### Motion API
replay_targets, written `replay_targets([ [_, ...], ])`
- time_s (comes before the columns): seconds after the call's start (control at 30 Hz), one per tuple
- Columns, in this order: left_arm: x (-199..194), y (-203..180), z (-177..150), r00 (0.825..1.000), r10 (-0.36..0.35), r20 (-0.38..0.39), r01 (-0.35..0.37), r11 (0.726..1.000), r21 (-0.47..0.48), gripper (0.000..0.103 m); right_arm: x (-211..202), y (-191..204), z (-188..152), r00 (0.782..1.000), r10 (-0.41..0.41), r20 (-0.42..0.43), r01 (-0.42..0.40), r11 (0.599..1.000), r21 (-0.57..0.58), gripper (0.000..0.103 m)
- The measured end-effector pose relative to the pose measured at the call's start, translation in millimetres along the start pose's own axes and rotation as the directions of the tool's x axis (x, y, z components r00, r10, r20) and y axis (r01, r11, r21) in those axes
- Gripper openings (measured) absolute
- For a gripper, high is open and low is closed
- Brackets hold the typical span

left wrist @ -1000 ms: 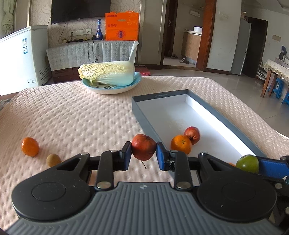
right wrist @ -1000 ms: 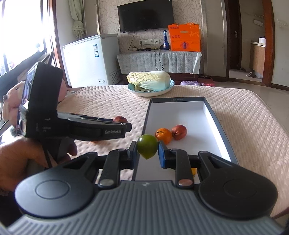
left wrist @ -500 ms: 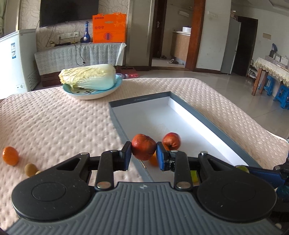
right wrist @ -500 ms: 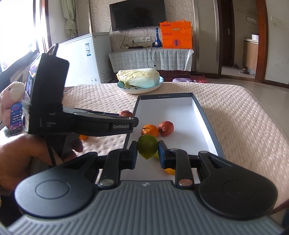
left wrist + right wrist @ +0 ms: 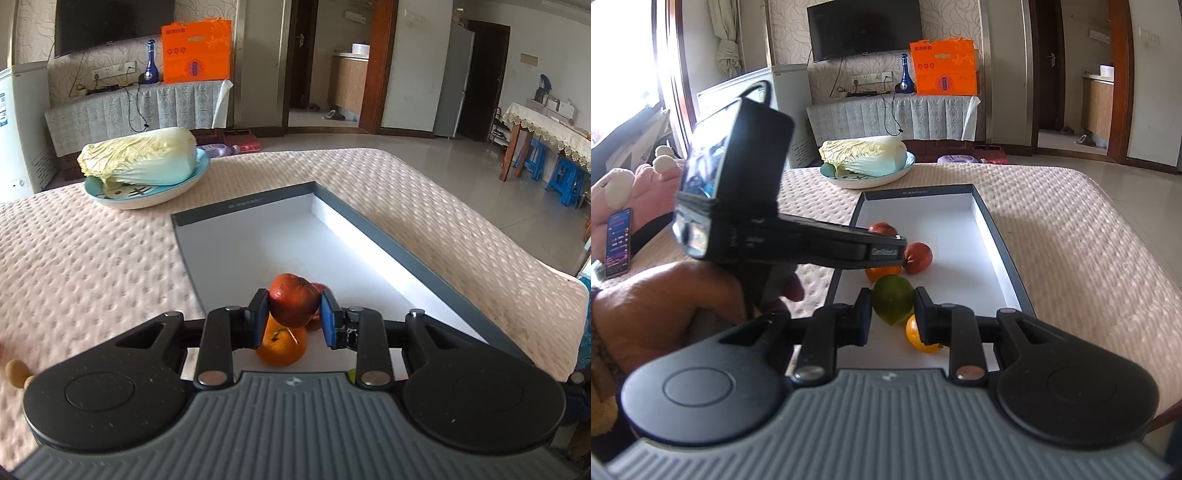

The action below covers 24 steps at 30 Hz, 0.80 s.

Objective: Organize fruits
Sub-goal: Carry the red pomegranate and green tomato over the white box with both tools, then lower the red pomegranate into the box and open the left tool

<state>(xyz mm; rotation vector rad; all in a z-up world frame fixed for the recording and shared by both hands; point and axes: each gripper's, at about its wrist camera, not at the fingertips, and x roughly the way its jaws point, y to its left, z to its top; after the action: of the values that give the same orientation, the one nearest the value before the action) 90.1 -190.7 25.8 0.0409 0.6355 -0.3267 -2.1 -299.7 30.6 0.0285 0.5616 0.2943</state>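
My left gripper (image 5: 294, 318) is shut on a red apple (image 5: 293, 304) and holds it above the near end of the grey-rimmed white box (image 5: 380, 242). Under it in the box lies an orange (image 5: 282, 345), with another red fruit (image 5: 320, 288) partly hidden behind the apple. My right gripper (image 5: 893, 314) is shut on a green fruit (image 5: 893, 300) over the same box (image 5: 997, 236). From the right wrist view the left gripper (image 5: 886, 251) reaches in from the left, with the red apple (image 5: 882, 228) at its tip, beside a red fruit (image 5: 918, 257), an orange (image 5: 882, 272) and a yellow-orange fruit (image 5: 919, 338).
A napa cabbage (image 5: 140, 162) lies on a blue plate (image 5: 147, 192) at the far side of the padded table. A small brown fruit (image 5: 14, 371) sits at the left edge. A person's hand (image 5: 665, 314) grips the left tool. A phone (image 5: 617, 243) and plush toys lie at left.
My left gripper has carried the red apple rightward from beside the box to above its near end. The loose orange on the cloth has slid out of view. The right gripper has barely moved.
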Motion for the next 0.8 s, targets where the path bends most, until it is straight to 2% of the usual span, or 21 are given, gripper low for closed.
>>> replay_targets([
  [0.8,21.7,-18.0,13.7,1.000,-0.001,-0.004,0.001,1.000,-0.017,0.035,-2.3,-10.1,-2.0,1.000,-0.024,-0.007,0.024,0.999,0.024,0.028],
])
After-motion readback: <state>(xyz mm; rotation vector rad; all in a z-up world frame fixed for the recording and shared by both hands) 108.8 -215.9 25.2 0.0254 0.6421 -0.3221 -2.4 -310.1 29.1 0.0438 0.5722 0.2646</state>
